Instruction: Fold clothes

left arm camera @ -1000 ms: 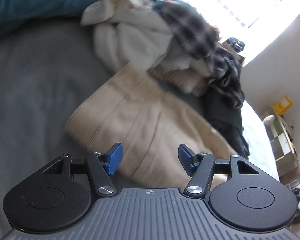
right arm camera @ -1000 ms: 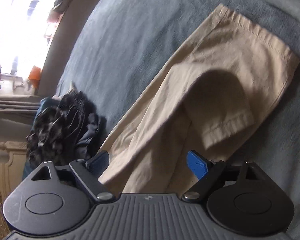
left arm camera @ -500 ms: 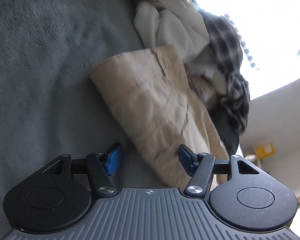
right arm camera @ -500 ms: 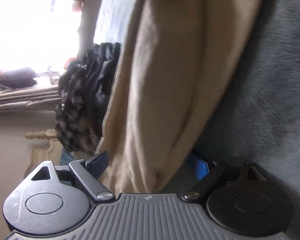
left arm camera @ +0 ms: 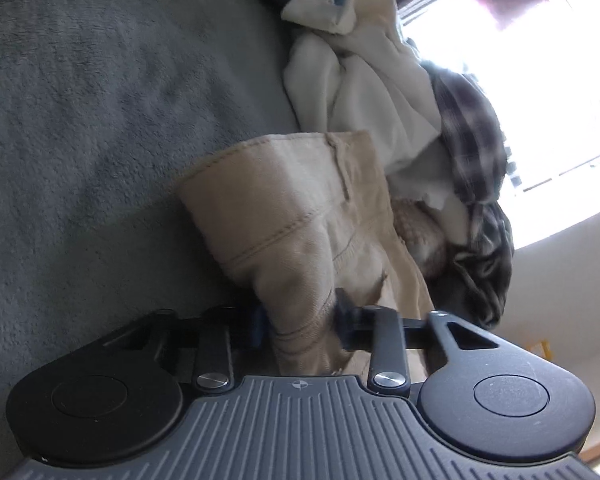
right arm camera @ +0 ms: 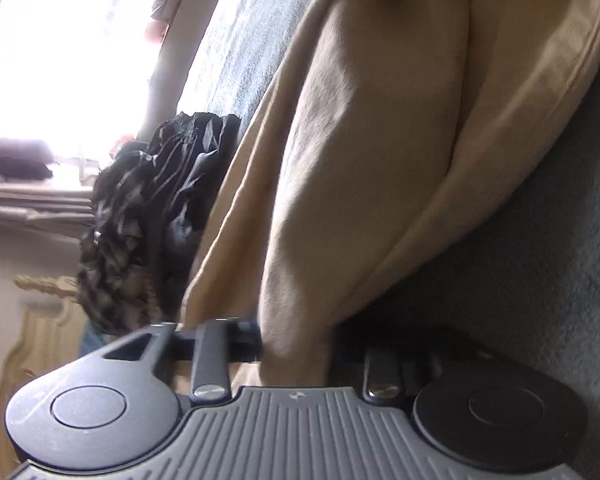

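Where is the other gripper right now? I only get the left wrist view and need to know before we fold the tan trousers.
Observer: The right gripper is shut on the tan trousers too, holding a bunched fold of cloth.
Operator: Is the cloth on that side lying flat on the grey blanket?
Observer: No, it rises from the gripper in a thick rounded fold, with the grey blanket bare beside it.
Operator: Anything close to that side?
Observer: A crumpled black garment lies right against the trousers' far edge, towards the window.
Operator: My left gripper looks shut on the waistband end.
Observer: Agreed, the left gripper pinches the trousers there.
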The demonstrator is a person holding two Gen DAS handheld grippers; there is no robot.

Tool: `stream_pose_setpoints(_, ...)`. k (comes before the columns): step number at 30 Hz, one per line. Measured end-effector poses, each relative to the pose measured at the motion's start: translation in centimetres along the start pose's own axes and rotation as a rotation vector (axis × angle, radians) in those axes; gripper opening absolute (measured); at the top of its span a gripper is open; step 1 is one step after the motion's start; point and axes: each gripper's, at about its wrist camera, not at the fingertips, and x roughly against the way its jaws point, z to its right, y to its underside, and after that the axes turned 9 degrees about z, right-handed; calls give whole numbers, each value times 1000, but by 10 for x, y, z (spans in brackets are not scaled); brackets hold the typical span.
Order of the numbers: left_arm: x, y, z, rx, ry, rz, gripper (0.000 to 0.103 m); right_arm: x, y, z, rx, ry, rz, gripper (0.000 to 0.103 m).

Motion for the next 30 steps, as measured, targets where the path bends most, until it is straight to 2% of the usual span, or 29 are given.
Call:
stream_pose_setpoints(6,35,-10,24,-78,43,14,18,30,2,-17,119,-19,49,7)
stream_pose_setpoints(10,69,-23,31,-140,81,-8,18,59,7,-20,164,-50,11,7)
stream_pose_setpoints(15,110,-23,8,-182,36,-47,18,77,33,-11,181,-40,-68,7)
stream_pose_setpoints(18,117,-13,-15,-169,-20,-84,18,77,42,8,148,-17,-82,7)
stream_pose_setpoints(20,109,-8,-28,-167,-48,-109,23,68,43,24,84,14,-111,8)
stream_pose_setpoints(23,105,-10,-43,-154,-56,-149,27,60,39,43,-27,21,-159,13)
stream_pose_setpoints(25,110,-19,-42,-171,-53,-170,42,70,32,41,-37,22,-160,34)
stream_pose_setpoints(27,118,-29,-40,-198,-60,-180,49,83,26,39,-31,27,-143,48)
stream_pose_setpoints(28,126,-34,-40,-228,-75,-164,54,94,23,37,-15,40,-126,52)
stream_pose_setpoints(30,143,-43,-40,-284,-93,-111,56,114,17,32,29,72,-94,58)
